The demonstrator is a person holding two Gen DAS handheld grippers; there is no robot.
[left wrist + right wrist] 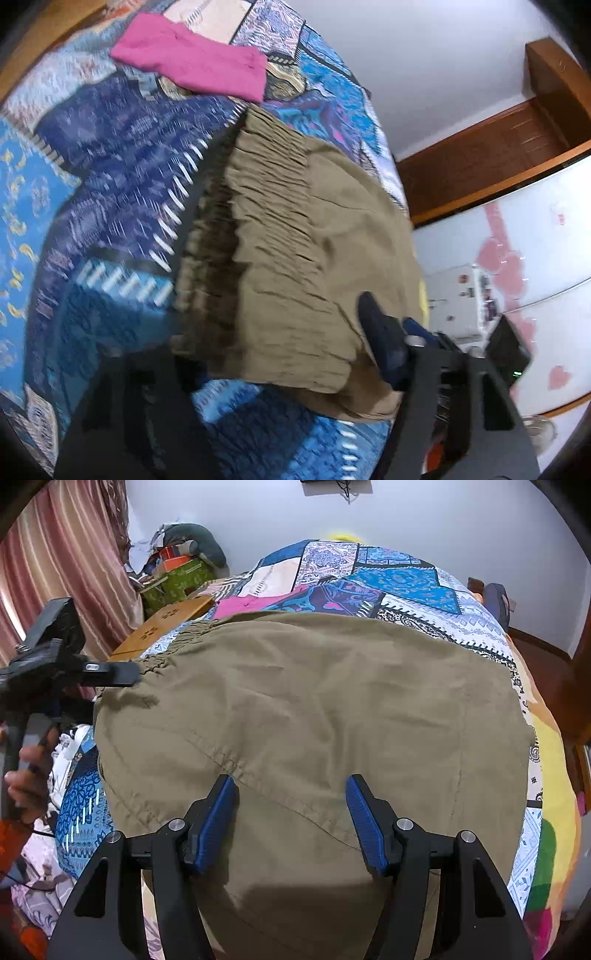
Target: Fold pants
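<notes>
Khaki pants (306, 709) spread flat on the patchwork bed (406, 579), waistband at nine o'clock.

Right hand-held gripper (291, 823) poised over mid-fabric near six o'clock, blue pads (216, 823) spread, nothing pinched, cloth lying beneath. Left hand-held gripper (280, 354) at the elastic waistband (258, 192), one finger over the cloth and the other under the edge; whether actually pinching, cannot tell through the blur. Pink garment (192, 55) lying apart toward twelve o'clock, clear of the fold. Best done, likely: catch both layers at the waistband, take a matching hold along the near edge, lift evenly, carry across, keep edges aligned, avoid dragging the bedcover.
</notes>
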